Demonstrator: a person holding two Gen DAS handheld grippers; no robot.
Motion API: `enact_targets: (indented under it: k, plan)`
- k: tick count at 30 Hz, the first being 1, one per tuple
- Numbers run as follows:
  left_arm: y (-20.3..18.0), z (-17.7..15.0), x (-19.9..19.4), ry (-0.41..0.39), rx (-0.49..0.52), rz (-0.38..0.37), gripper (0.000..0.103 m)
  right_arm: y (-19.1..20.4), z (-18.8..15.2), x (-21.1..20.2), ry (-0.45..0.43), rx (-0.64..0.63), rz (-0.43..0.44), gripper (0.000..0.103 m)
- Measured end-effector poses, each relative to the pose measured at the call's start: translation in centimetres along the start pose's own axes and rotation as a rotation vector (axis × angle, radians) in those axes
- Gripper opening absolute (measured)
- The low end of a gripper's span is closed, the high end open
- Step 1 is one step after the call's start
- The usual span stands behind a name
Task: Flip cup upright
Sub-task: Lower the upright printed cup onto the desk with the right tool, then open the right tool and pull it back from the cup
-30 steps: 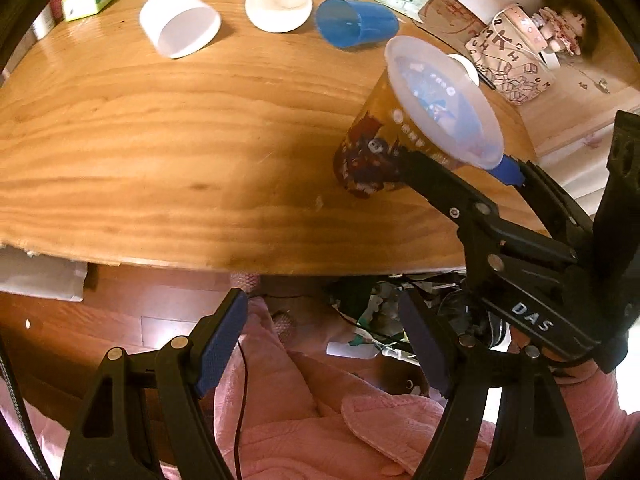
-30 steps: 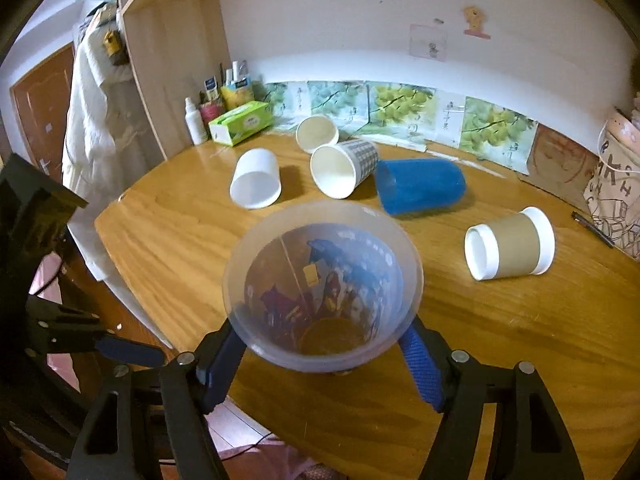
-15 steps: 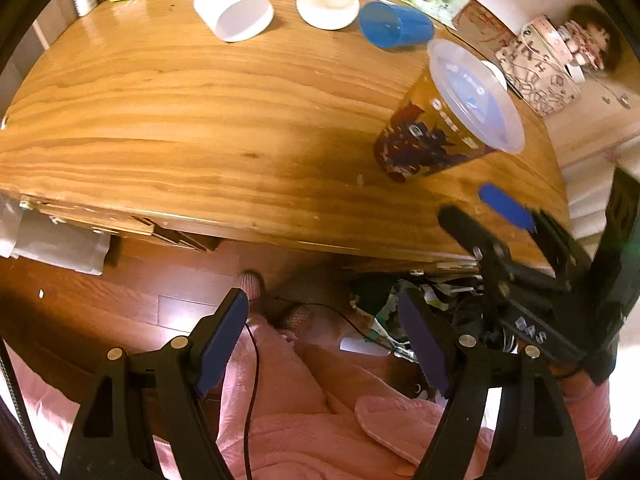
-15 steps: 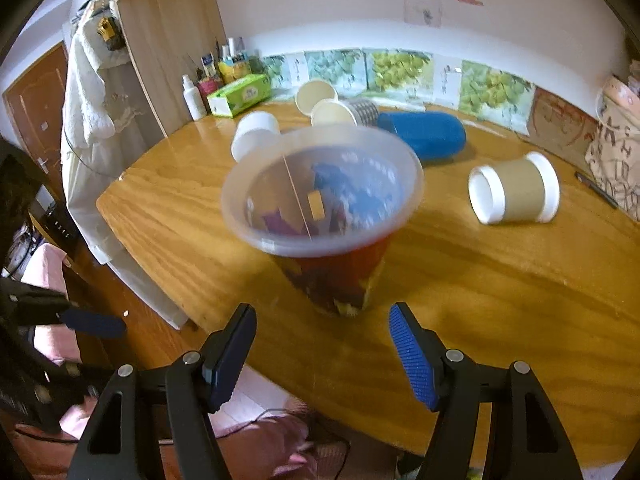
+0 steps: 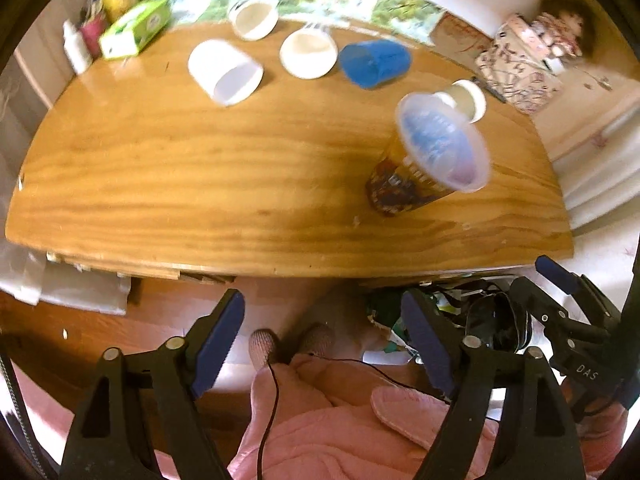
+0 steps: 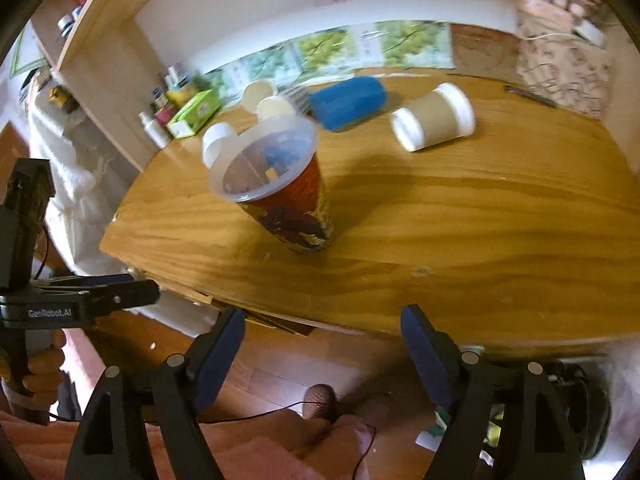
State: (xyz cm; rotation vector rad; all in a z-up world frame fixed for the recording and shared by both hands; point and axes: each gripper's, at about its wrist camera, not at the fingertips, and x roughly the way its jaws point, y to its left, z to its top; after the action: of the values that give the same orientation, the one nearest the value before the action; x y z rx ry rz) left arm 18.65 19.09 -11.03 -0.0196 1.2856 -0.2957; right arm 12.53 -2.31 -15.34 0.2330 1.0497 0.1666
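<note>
A clear plastic cup with a red and yellow printed sleeve (image 5: 424,168) stands upright on the wooden table (image 5: 200,184), near its front edge; it also shows in the right wrist view (image 6: 288,196). My left gripper (image 5: 324,344) is open and empty, back off the table's front edge over the floor. My right gripper (image 6: 322,344) is open and empty, also off the front edge, below and right of the cup. The right gripper shows at the lower right of the left wrist view (image 5: 568,292).
Several cups lie on their sides at the back: a white one (image 5: 226,72), two paper ones (image 5: 308,54), a blue one (image 5: 374,62) and a brown one with a white lid (image 6: 434,120). A green tissue box (image 5: 134,28) and bottles stand back left. A patterned bag (image 5: 520,68) sits right.
My right gripper let go of the printed cup and drew back off the table edge. The cup stays standing. My left gripper also pulled back and tilted up.
</note>
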Motion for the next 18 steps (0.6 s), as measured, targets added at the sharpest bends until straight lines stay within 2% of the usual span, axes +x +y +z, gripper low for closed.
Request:
enact_targets:
  k: [1,3,5,11,14,18]
  plan:
    - [-0.2,0.3,-0.7,-0.016,0.011,-0.006,0.086,0.2,0.1,-0.7,0.0,0.002,-0.045,0.081]
    - [-0.6,0.9,-1.9,-0.043,0.031,-0.01,0.086,0.6,0.3,-2.1,-0.018,0.006,-0.08,0.082]
    - [-1.0,1.4,-3.4,-0.082,0.049,-0.007,0.086,0.8,0.7,-3.3,-0.034,0.024,-0.086,0.082]
    - [-1.4,2.5,-9.0,-0.273,0.026,-0.006,0.087,2.2,2.3,-7.1,-0.065,0.096,-0.11,0.084]
    - [-1.7,2.6,-11.4,-0.364,0.036,-0.013,0.087,3.2,3.1,-8.6,-0.094,0.096,-0.115,0.084]
    - [-2.0,2.5,-13.3,-0.46,0.057,0.023,0.087,5.3,3.9,-10.8,-0.156,0.078,-0.094,0.084]
